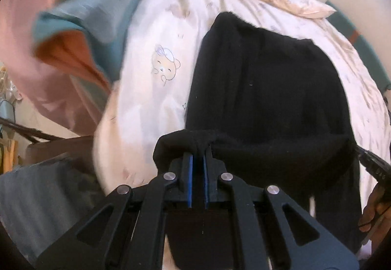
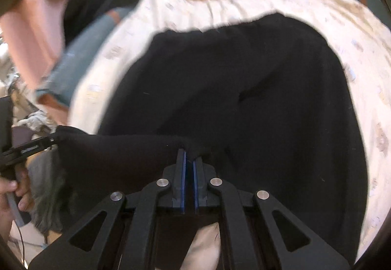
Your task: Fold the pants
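Twin handheld grippers, left gripper [image 1: 198, 151] and right gripper [image 2: 190, 155], each clamp a pinch of the black pants' [image 1: 264, 84] near edge, lifted above the rest of the garment spread on a bed's white printed sheet [image 1: 151, 89]. Both bites look shallow (only a small tuck of knit shows between the pads), so the fabric could slip free. Uneven carrying by either hand would likely skew the fold.
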`<action>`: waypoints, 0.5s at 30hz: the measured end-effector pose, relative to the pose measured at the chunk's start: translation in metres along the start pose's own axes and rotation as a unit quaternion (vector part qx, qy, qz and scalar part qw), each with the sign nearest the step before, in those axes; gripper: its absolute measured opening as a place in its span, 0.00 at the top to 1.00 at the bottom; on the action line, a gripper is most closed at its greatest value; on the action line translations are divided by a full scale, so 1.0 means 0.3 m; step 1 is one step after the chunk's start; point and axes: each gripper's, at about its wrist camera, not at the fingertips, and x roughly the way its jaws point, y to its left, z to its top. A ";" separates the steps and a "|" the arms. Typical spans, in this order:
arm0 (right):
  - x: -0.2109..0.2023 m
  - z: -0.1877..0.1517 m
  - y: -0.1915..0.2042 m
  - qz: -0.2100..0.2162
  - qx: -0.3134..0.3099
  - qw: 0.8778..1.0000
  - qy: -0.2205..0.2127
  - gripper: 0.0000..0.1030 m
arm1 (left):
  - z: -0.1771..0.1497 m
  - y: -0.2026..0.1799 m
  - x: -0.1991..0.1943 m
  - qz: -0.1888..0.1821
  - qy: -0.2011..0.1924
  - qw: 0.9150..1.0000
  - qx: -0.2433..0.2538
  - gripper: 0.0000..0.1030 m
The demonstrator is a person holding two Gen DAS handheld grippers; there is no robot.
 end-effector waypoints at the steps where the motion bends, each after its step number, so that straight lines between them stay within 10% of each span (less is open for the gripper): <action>1: 0.046 0.011 -0.023 -0.004 0.010 1.000 0.010 0.94 | 0.000 0.001 0.023 0.000 0.000 1.000 -0.001 0.92; 4: 0.135 0.028 -0.074 -0.006 0.038 0.999 0.034 0.79 | 0.001 0.029 0.086 -0.006 0.015 1.000 -0.027 0.83; 6: 0.149 0.029 -0.090 -0.002 0.044 0.998 0.047 0.57 | -0.014 0.049 0.079 -0.007 0.018 0.999 -0.040 0.42; 8: 0.113 0.017 -0.102 -0.002 0.038 0.999 0.035 0.50 | -0.056 0.080 0.025 0.002 -0.002 0.999 -0.044 0.24; 15: -0.127 -0.183 -0.181 0.062 0.073 0.995 0.009 0.50 | -0.368 0.198 -0.129 -0.045 0.018 0.994 -0.097 0.25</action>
